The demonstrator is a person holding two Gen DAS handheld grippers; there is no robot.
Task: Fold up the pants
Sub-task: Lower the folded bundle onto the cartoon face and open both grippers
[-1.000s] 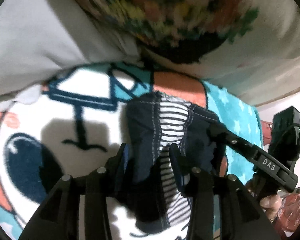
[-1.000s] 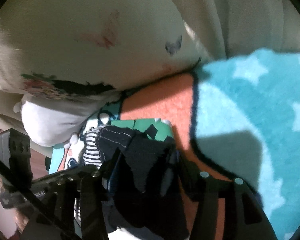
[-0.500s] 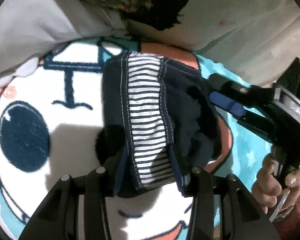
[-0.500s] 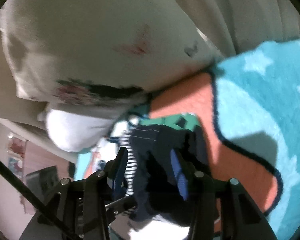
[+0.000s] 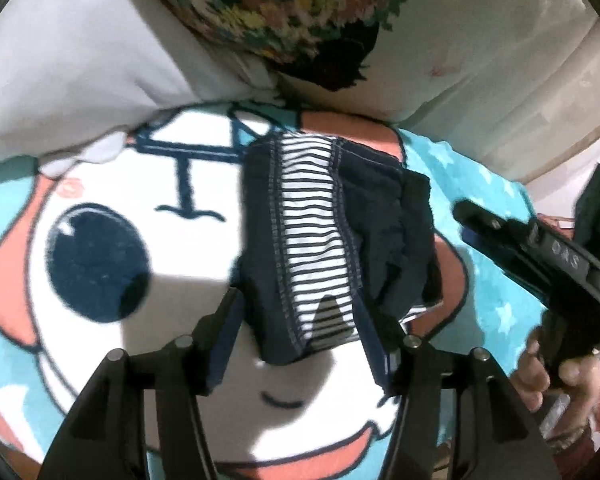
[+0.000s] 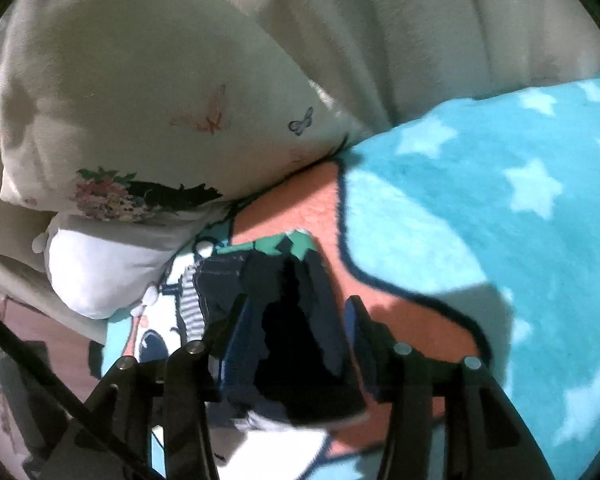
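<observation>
Navy knit pants (image 5: 332, 236) with one white striped panel are lying bunched at frame centre on the fleecy cartoon blanket (image 5: 100, 184). My left gripper (image 5: 300, 332) is spreading wide around their near end, released. My right gripper (image 6: 292, 332), lettered "DAS", is straddling dark folds, gripping nothing. Two pillows (image 6: 140, 92) are crowding the upper frame.

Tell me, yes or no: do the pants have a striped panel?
Yes. The dark pants show a white panel with dark stripes running down the middle in the left wrist view.
</observation>
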